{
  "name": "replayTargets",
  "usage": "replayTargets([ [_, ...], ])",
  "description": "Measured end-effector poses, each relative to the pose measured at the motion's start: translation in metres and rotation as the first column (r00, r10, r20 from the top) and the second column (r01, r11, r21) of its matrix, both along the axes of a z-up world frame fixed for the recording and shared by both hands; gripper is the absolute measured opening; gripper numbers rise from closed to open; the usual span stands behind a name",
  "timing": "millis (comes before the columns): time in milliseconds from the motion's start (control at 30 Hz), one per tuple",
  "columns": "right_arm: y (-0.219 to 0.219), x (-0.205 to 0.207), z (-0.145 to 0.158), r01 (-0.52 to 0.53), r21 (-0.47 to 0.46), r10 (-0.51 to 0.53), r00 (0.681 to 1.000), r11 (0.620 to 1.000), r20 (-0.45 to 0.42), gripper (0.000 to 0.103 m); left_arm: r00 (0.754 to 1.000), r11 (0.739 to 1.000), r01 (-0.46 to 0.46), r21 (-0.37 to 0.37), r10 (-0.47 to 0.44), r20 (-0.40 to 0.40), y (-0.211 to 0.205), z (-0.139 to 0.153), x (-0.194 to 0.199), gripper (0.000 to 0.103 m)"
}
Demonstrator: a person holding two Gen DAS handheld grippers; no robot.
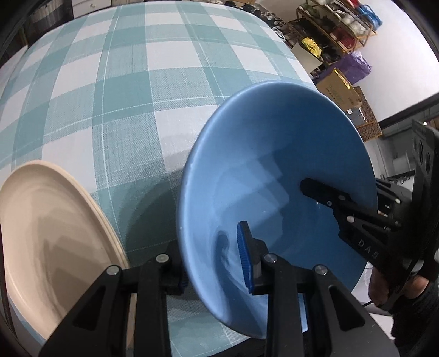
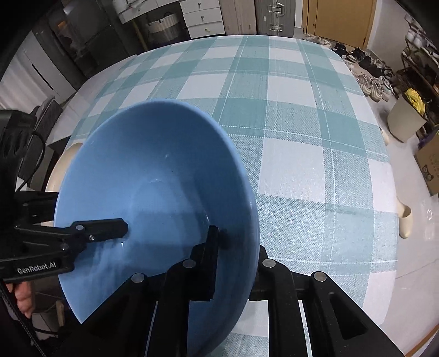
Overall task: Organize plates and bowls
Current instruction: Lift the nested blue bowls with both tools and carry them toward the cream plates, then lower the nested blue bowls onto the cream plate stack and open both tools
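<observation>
A blue bowl hangs tilted over the teal-checked tablecloth, held from two sides. My left gripper is shut on its near wall, with the blue-padded finger inside and the other outside. My right gripper is shut on the opposite rim, one finger inside the blue bowl and one behind the wall. In the left wrist view its inner finger shows against the bowl's far side. A beige plate lies on the table to the left of the bowl, and only a sliver of that plate shows in the right wrist view.
The table's right edge drops to a pale floor with shoes, a bin and cardboard boxes. A shelf rack stands beyond. Drawers and cabinets line the far wall.
</observation>
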State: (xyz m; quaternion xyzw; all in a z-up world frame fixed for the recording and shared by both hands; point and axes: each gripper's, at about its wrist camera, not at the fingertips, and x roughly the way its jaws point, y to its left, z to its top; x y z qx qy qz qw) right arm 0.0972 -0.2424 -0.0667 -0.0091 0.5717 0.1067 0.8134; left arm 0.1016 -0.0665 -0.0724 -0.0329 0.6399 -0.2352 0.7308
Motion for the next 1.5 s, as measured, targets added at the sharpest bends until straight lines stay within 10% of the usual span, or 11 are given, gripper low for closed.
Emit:
replayTargets([
  [867, 0.021, 0.036, 0.032, -0.012, 0.057, 0.015, 0.999, 0.998, -0.051, 0.012, 0.999, 0.999, -0.044, 0.013, 0.044, 0.020, 0.016, 0.031, 0.023, 0.027],
  [1500, 0.149, 0.064, 0.074, -0.259, 0.022, 0.259, 0.966, 0.966, 0.002, 0.011, 0.955, 0.958, -0.288, -0.010, 0.288, 0.070, 0.132, 0.053, 0.020, 0.027],
])
